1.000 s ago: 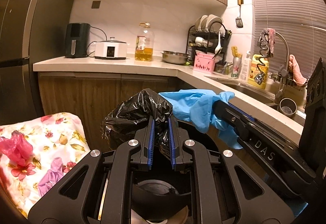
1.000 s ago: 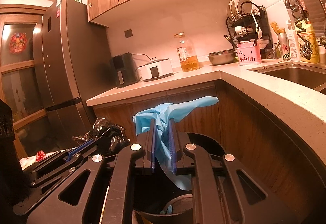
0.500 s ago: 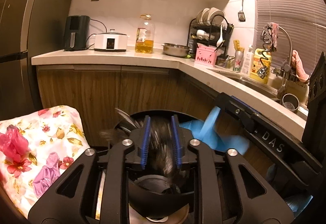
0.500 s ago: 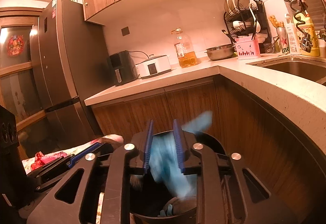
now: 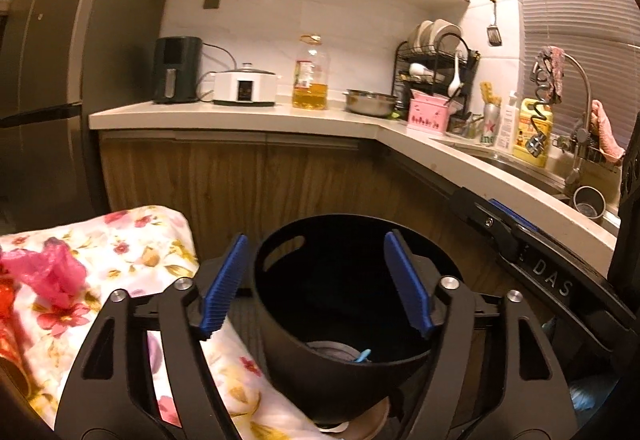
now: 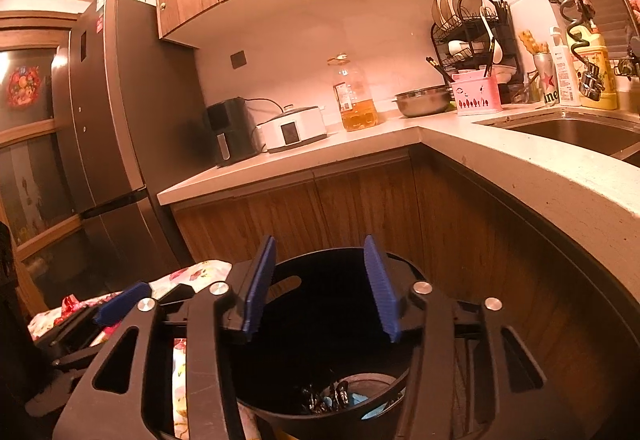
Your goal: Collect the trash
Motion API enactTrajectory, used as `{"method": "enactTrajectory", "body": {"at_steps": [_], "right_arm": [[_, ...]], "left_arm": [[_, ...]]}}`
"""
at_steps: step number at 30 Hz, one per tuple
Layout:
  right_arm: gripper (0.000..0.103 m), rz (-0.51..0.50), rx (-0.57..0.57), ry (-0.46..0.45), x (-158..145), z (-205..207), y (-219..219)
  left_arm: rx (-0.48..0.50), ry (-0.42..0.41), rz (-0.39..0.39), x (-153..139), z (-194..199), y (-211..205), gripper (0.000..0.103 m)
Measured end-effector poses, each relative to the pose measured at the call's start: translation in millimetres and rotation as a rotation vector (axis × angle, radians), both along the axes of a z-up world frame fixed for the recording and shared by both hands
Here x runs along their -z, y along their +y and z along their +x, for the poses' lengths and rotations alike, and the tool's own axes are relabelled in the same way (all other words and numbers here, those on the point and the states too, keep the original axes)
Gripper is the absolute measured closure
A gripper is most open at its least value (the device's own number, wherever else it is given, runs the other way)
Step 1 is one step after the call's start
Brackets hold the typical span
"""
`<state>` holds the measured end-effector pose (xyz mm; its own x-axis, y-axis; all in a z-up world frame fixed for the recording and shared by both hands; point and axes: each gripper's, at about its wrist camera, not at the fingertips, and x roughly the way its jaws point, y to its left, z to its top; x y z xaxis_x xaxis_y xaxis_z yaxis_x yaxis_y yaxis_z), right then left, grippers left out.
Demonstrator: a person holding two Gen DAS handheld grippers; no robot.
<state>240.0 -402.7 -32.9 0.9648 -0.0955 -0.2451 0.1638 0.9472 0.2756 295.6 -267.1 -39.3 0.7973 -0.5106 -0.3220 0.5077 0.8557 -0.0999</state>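
A round black trash bin (image 5: 280, 324) stands on the floor under both grippers. My left gripper (image 5: 316, 282) hovers over its rim, jaws opening, nothing between the blue pads. My right gripper (image 6: 320, 284) hangs over the same bin (image 6: 288, 412), jaws opening and empty too. Down in the bin lie the crumpled black plastic bag (image 6: 320, 398) and the blue glove (image 6: 358, 398); in the left wrist view only a blue scrap (image 5: 362, 355) shows at the bottom. A pink plastic scrap (image 5: 44, 268) lies on the floral cloth (image 5: 128, 240) at the left.
An L-shaped counter (image 5: 240, 112) with wooden cabinets (image 5: 248, 176) runs behind the bin. It carries an air fryer (image 5: 176, 70), a cooker, an oil bottle, a steel bowl and a dish rack. The sink (image 6: 576, 132) is at the right, a tall fridge (image 6: 112, 112) at the left.
Both grippers opened. The black bag dropped out of the left one and the blue glove out of the right one, and both fell into the bin.
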Motion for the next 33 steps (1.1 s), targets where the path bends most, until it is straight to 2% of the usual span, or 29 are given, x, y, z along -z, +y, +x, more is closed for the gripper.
{"method": "enactTrajectory", "body": {"at_steps": [2, 5, 10, 22, 33], "right_arm": [[0.043, 0.006, -0.004, 0.001, 0, -3, 2], [0.037, 0.000, -0.010, -0.002, 0, -7, 7], [0.030, -0.020, -0.015, -0.008, -1, -15, 20], [0.029, -0.054, -0.062, -0.027, -2, -33, 61], [0.029, -0.039, -0.147, -0.014, 5, -40, 104]], "left_arm": [[-0.030, -0.007, 0.007, -1, -5, 6, 0.028], [-0.062, -0.012, 0.008, -1, -12, 17, 0.023], [-0.141, -0.020, 0.013, -1, -25, 39, 0.015], [-0.291, -0.036, 0.006, 2, -61, 104, 0.013], [-0.533, -0.020, 0.023, 25, -91, 204, 0.013]]}}
